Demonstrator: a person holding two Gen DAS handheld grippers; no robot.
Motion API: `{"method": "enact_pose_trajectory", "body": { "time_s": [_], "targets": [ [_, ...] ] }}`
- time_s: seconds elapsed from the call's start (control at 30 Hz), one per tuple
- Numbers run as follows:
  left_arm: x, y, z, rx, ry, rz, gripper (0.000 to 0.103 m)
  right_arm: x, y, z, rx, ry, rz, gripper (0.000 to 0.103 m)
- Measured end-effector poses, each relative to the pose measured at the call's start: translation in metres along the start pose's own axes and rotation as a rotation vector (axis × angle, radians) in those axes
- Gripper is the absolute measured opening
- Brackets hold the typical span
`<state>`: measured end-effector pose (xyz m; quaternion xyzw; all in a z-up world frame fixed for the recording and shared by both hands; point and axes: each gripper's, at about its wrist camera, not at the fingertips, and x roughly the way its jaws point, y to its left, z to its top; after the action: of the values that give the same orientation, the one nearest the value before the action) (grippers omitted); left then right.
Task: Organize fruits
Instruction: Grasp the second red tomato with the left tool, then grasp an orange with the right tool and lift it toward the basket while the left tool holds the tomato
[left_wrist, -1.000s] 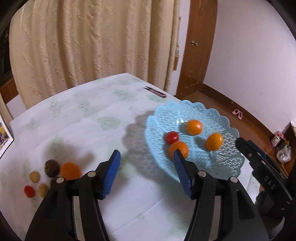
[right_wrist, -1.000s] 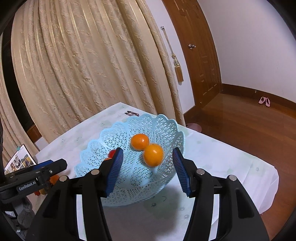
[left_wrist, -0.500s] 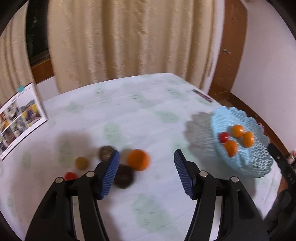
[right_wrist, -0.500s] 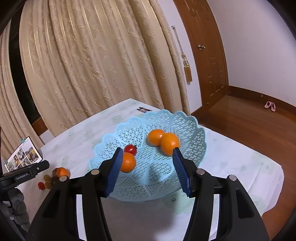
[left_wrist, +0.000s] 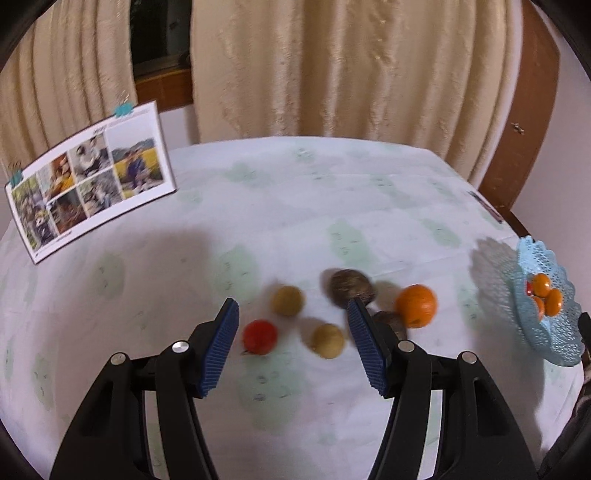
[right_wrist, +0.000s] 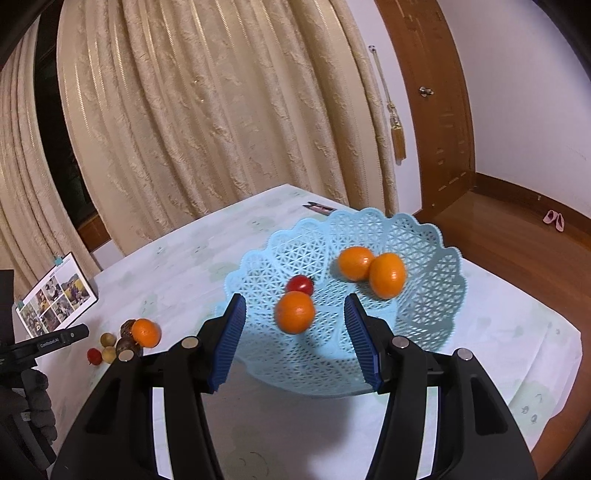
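Note:
In the left wrist view my left gripper (left_wrist: 293, 314) is open and empty above loose fruit on the table: a red tomato (left_wrist: 259, 336), two yellow-brown fruits (left_wrist: 287, 300) (left_wrist: 327, 340), two dark brown fruits (left_wrist: 350, 282) (left_wrist: 388, 321) and an orange (left_wrist: 416, 305). The blue lattice basket (left_wrist: 554, 332) sits at the far right. In the right wrist view my right gripper (right_wrist: 294, 312) is open and empty over the basket (right_wrist: 424, 314), which holds three oranges (right_wrist: 294, 312) (right_wrist: 355, 263) (right_wrist: 387, 275) and a red tomato (right_wrist: 300, 284). The loose fruit pile (right_wrist: 125, 338) lies to the left.
A photo card (left_wrist: 92, 177) stands at the table's back left, also in the right wrist view (right_wrist: 55, 299). A small dark object (right_wrist: 319, 208) lies near the far table edge. Curtains hang behind the table, and a wooden door and floor are to the right.
My left gripper swung left from the basket to hover over the loose fruit pile. My right gripper drew back a little and now looks down into the basket. Both stayed open.

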<state>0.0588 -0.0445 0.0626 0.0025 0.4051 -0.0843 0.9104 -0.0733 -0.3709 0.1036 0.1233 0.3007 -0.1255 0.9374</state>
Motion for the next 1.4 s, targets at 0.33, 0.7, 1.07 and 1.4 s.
{"method": "enact_pose_trajectory", "body": {
  "time_s": [0.33,0.7,1.07,1.4],
  "targets": [
    [0.027,0.023,-0.012,-0.035,0.056,0.02,0.058,0.009,0.023,-0.007,-0.047,0.033,0.037,0.057],
    [0.048,0.028,-0.02,-0.028,0.084,0.01,0.044,0.018,0.051,-0.013,-0.105,0.068,0.084,0.057],
    [0.044,0.029,-0.019,-0.014,0.066,-0.007,0.027,0.026,0.085,-0.018,-0.18,0.105,0.151,0.057],
    [0.018,0.028,-0.014,-0.011,0.01,-0.011,0.027,0.047,0.12,-0.017,-0.233,0.208,0.262,0.057]
  ]
}}
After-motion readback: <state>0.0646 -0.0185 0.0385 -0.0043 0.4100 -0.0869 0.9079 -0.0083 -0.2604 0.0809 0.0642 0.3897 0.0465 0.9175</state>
